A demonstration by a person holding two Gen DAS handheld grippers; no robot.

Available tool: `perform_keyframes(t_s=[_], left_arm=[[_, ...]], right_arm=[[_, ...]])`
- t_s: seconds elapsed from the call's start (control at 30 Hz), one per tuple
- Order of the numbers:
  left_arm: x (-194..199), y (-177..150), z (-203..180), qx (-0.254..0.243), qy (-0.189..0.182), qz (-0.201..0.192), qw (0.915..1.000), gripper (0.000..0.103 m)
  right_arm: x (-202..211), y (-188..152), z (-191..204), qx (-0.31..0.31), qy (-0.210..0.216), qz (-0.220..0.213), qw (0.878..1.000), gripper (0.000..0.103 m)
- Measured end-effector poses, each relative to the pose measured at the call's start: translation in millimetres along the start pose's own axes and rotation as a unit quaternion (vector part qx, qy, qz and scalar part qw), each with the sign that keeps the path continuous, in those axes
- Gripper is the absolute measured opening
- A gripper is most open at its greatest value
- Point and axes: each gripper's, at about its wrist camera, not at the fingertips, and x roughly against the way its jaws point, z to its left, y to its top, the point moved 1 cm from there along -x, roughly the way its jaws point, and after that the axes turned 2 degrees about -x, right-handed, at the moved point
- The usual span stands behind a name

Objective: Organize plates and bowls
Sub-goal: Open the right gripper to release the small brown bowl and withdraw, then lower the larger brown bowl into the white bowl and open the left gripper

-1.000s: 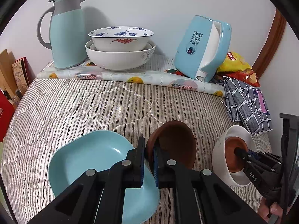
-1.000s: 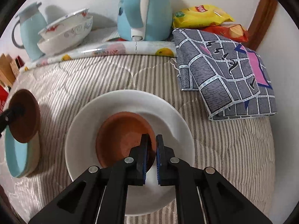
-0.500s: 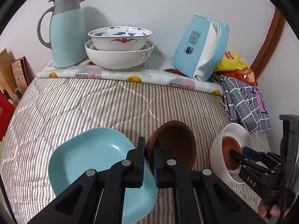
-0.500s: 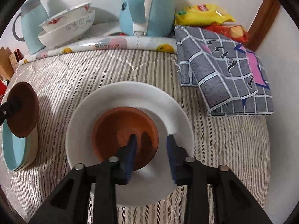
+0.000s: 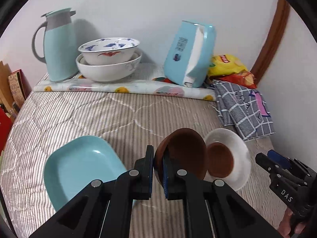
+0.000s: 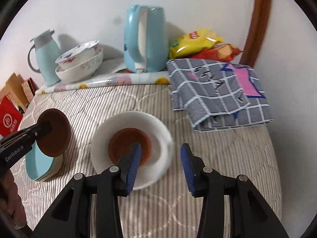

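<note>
My left gripper [image 5: 158, 170] is shut on the rim of a brown saucer [image 5: 184, 152] and holds it tilted in the air, between the light blue square plate [image 5: 79, 166] and the white plate [image 5: 235, 152]. A second brown saucer [image 5: 220, 159] lies in the white plate [image 6: 158, 127]. My right gripper [image 6: 160, 164] is open and empty, drawn back just in front of the white plate; its left finger overlaps the brown saucer [image 6: 128, 142] in view. The held saucer [image 6: 55, 132] and the blue plate [image 6: 39, 164] show at left in the right wrist view.
Two stacked white bowls [image 5: 109, 59], a light blue jug [image 5: 57, 45] and a blue tissue holder [image 5: 190, 53] stand at the back on a fruit-print mat. A grey checked cloth [image 6: 218, 89] and snack bags [image 6: 198, 41] lie at the back right. Boxes [image 6: 10, 117] stand at left.
My right gripper opened, let go of the brown saucer in the white plate and drew back. My left gripper carried its brown saucer to the right, towards the white plate.
</note>
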Motion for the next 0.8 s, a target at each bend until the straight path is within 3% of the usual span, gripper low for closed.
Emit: perform_keyframes(t_s=[0.47, 0.8], left_arm=[[-18.6, -2.5, -60.5, -0.033, -0.038, 0.021, 0.9985, 0.008], [-50.9, -0.4, -78.5, -0.04, -0.045, 0.05, 0.997, 0.008]], right_arm=[[14.5, -29.5, -68.4, -0.064, -0.019, 0.0, 0.998, 0.042], [4.8, -40.3, -94.4, -0.095, -0.017, 0.008, 0.995, 0.042]])
